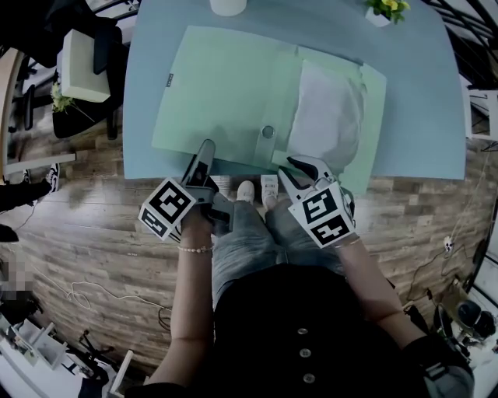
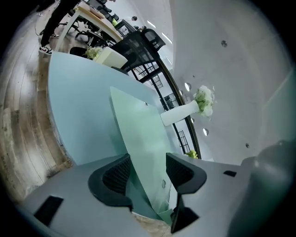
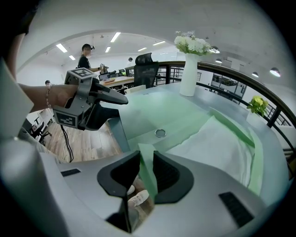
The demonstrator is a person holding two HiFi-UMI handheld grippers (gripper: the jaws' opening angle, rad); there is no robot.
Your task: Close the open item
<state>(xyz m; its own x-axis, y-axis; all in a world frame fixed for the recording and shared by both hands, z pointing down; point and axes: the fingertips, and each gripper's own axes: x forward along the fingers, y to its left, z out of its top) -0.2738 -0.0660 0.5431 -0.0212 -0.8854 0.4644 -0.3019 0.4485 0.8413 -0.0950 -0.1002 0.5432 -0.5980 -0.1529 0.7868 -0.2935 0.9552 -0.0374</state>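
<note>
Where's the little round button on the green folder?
In the head view, the round button sits on the green folder near its front edge, just left of the white paper, about midway along the blue table.

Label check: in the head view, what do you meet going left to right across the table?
left tongs → snap button on the green folder → right tongs → yellow-flowered plant
</note>
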